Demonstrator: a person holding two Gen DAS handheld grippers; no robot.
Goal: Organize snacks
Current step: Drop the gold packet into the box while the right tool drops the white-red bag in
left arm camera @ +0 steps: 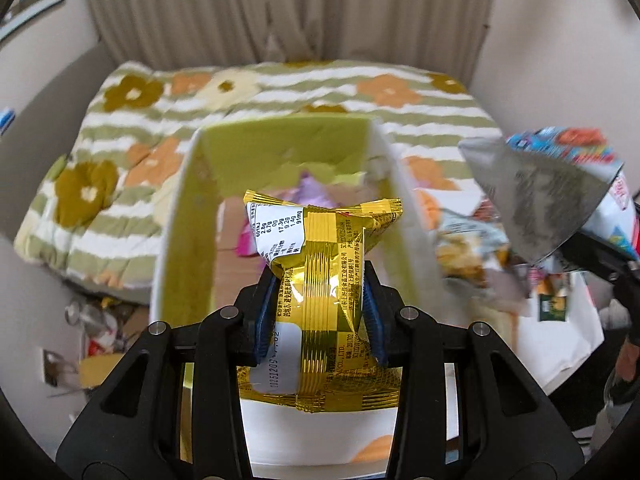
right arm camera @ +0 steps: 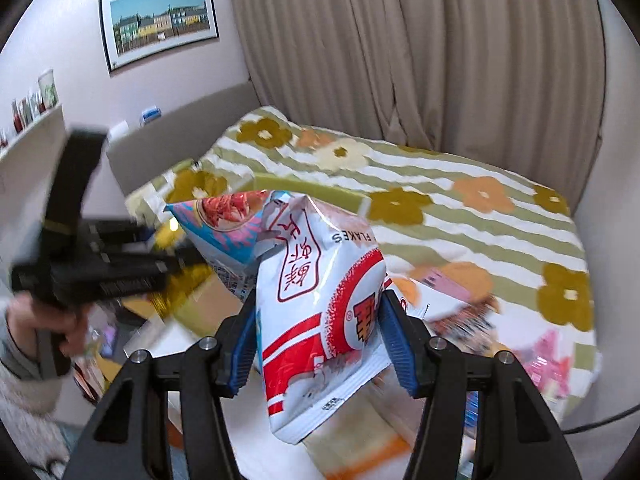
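My left gripper point(left arm camera: 320, 304) is shut on a gold snack packet point(left arm camera: 320, 272) and holds it over the near end of an open box point(left arm camera: 176, 216) with a green inside. Several pink and purple snack packs point(left arm camera: 308, 188) lie on the box floor. My right gripper point(right arm camera: 318, 344) is shut on a white and red shrimp flakes bag point(right arm camera: 320, 320), held in the air. That bag shows in the left wrist view point(left arm camera: 560, 184) at the right, beside the box. The left gripper shows blurred in the right wrist view point(right arm camera: 104, 264) at the left.
The box stands on a bed with a green striped flower quilt point(left arm camera: 120, 128). More snack packs point(left arm camera: 472, 248) lie on the bed right of the box, and others lie there in the right wrist view point(right arm camera: 548, 352). Curtains point(right arm camera: 420, 48) hang behind the bed. Clutter point(left arm camera: 96, 328) lies on the floor at left.
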